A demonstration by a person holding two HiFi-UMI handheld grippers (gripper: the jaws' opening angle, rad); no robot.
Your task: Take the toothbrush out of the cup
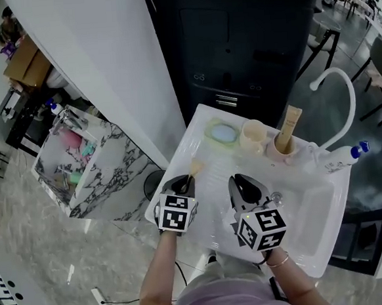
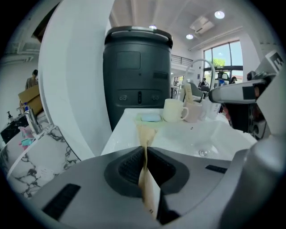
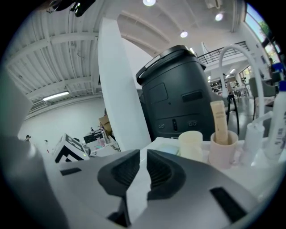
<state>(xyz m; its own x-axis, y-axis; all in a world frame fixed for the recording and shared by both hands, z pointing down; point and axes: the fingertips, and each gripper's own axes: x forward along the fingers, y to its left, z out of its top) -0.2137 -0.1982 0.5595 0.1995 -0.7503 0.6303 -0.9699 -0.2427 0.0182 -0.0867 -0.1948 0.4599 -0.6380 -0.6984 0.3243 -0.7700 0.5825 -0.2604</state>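
Kraft-brown in its paper sleeve, the toothbrush point(image 2: 145, 134) is clear of the cups, pinched flat between the pressed jaws of the left claw point(image 2: 145, 154) and held low over the left edge of the white worktop point(image 1: 207, 150), just short of the green soap dish point(image 1: 224, 133). The right claw point(image 3: 142, 163) hovers beside it above the basin point(image 1: 317, 204), its jaws a narrow gap apart with nothing between them. At the back of the worktop the cream cup point(image 1: 253, 137) looks empty, while the pink cup point(image 3: 223, 154) next to it holds a second brown packet point(image 3: 219, 120), upright. By this showing the lift-out looks done for the held brush; what seems left is to set it down, and perhaps to fetch the packet in the pink cup if that too is meant.
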